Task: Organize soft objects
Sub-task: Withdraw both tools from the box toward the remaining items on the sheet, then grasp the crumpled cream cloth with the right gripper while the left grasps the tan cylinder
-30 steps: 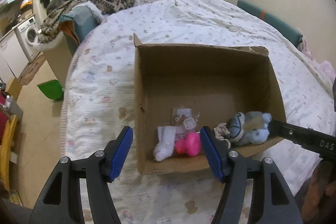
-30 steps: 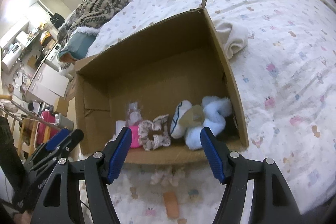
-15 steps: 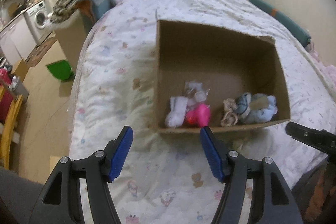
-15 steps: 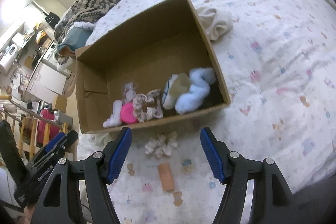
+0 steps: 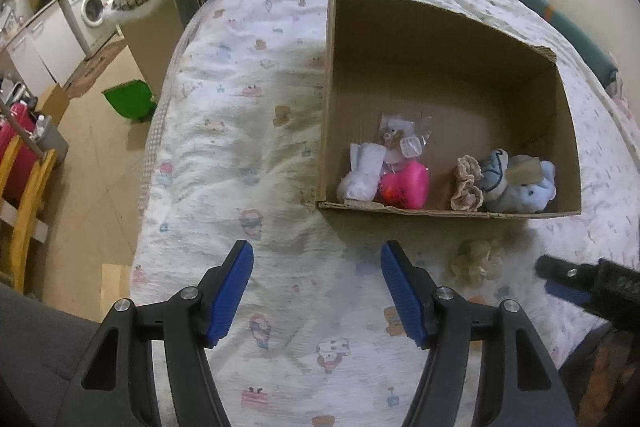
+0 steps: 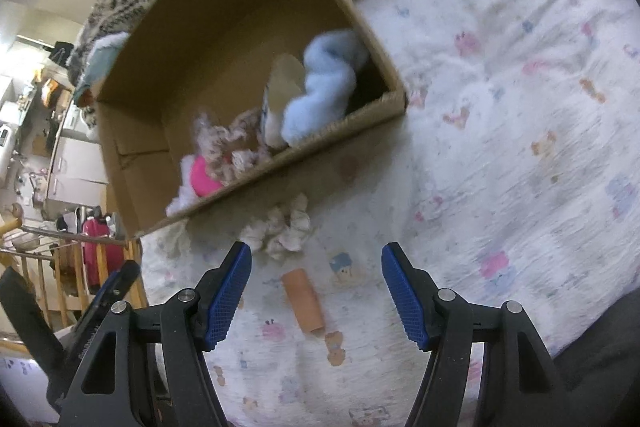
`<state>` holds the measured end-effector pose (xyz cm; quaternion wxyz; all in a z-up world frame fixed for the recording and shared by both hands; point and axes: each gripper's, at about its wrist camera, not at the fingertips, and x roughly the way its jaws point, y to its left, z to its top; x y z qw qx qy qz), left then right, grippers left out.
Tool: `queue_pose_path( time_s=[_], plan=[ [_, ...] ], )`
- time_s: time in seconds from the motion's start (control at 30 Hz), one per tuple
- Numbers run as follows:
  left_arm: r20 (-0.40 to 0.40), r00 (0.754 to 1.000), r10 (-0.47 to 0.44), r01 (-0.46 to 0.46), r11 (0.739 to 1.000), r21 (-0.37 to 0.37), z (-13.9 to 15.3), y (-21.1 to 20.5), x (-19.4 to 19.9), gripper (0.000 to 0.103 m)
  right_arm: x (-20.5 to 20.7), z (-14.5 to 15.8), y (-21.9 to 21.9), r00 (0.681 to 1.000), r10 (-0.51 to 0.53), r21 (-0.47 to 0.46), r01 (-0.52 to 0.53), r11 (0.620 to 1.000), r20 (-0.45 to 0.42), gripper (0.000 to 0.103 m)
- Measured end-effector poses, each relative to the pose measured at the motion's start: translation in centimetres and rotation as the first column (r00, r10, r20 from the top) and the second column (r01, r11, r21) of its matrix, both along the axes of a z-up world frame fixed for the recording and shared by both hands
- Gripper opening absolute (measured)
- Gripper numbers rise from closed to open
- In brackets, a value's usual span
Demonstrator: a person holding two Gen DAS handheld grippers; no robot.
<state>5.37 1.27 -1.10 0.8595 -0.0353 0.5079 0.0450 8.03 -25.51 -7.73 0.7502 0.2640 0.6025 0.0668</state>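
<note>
While left wrist view looks down on bed (image 5: 224, 131), left gripper (image 5: 316, 287) gapes empty; box (image 5: 448, 213) holds toys, scrunchie (image 5: 476, 261) outside. Right wrist view: right gripper (image 6: 316, 291) wide apart, empty, above scrunchie (image 6: 280, 231) and tube (image 6: 303, 301), likely next pick.

We see a matt corrugated cardboard box (image 5: 440, 67), a fluffy blue plush toy (image 5: 520, 187), a glossy pink heart (image 5: 408, 185), and ribbed blue pads (image 6: 228, 295).

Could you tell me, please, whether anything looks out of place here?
Yes: a cream ruffled fabric scrunchie and an orange cylindrical roll lie on the patterned bedspread just outside the brown cardboard box holding the other soft items.
</note>
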Motion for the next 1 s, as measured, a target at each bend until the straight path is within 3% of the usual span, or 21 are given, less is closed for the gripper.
queue_pose_path(
  time_s=[0.1,0.2,0.4,0.43,0.47,0.6,0.77,1.0],
  plan=[
    [-0.022,1.0,0.001,-0.001,1.0,0.001,-0.5,-0.2,0.3,0.063,0.9,-1.1,1.8,0.998,0.049,0.007,-0.048,0.999,-0.028,0.071],
    [-0.039,0.999,-0.005,0.004,1.0,-0.011,-0.8,-0.4,0.4,0.063,2.1,-1.4,4.4,0.991,0.135,-0.051,-0.136,0.989,-0.016,0.071],
    [-0.062,0.998,-0.026,0.026,1.0,-0.014,-1.4,-0.9,0.5,0.063,3.8,-3.0,7.1,0.982,0.187,-0.126,-0.189,0.974,-0.033,0.071],
    [-0.067,0.997,-0.03,0.029,0.999,-0.016,-1.5,-0.9,0.6,0.063,3.9,-3.2,7.4,0.98,0.196,-0.154,-0.199,0.968,-0.034,0.062],
    [-0.071,0.997,-0.033,0.032,0.999,-0.019,-1.6,-1.0,0.6,0.063,3.9,-3.3,7.5,0.979,0.202,-0.18,-0.205,0.962,-0.034,0.046],
    [-0.089,0.995,-0.055,0.051,0.997,-0.051,-2.0,-1.5,0.7,0.063,3.7,-3.4,6.2,0.984,0.175,-0.151,-0.18,0.972,-0.046,0.024],
    [-0.135,0.984,-0.119,0.109,0.991,-0.082,-2.9,-3.6,0.6,0.063,2.4,-1.5,4.0,0.991,0.132,-0.132,-0.134,0.982,-0.019,0.02],
    [-0.243,0.943,-0.229,0.18,0.962,-0.207,-5.0,-9.5,-0.2,0.063,-0.4,1.7,1.8,0.996,0.087,-0.156,-0.081,0.984,0.033,0.021]
  ],
)
